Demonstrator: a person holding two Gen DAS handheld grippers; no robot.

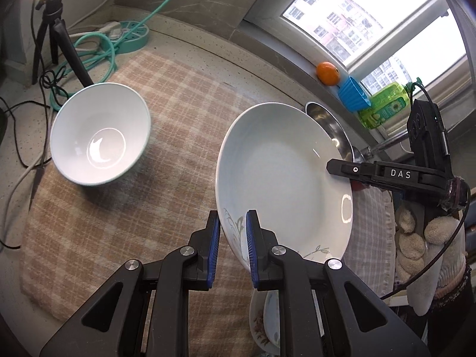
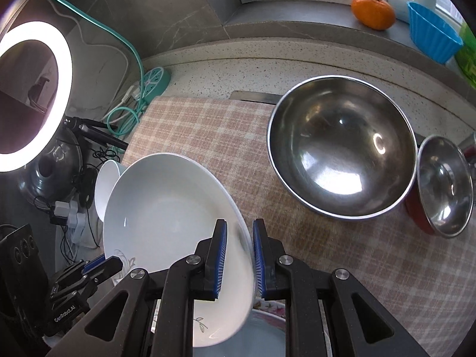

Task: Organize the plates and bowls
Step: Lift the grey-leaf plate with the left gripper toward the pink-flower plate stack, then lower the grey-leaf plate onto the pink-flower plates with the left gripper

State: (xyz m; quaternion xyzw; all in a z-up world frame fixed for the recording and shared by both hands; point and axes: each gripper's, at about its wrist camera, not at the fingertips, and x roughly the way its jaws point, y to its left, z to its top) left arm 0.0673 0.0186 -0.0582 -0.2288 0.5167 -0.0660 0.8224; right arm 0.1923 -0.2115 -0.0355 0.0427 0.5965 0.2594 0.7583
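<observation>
A white plate with a leaf pattern (image 1: 282, 178) is held tilted above the checked cloth by both grippers. My left gripper (image 1: 233, 232) is shut on its near rim. My right gripper (image 2: 239, 253) is shut on the opposite rim of the same plate (image 2: 166, 208); it shows in the left wrist view (image 1: 342, 171) at the plate's right edge. A white bowl (image 1: 99, 134) rests tilted on the cloth to the left. A large steel bowl (image 2: 342, 145) sits on the cloth to the right. A floral plate (image 1: 261, 324) lies below the held one.
A red pot with a steel lid (image 2: 443, 187) stands right of the steel bowl. An orange (image 2: 373, 10), a blue cup (image 2: 431, 35) and a green bottle (image 1: 383, 105) sit on the window sill. A tripod (image 1: 56, 38), a ring light (image 2: 32, 95) and cables (image 1: 98, 50) crowd the left.
</observation>
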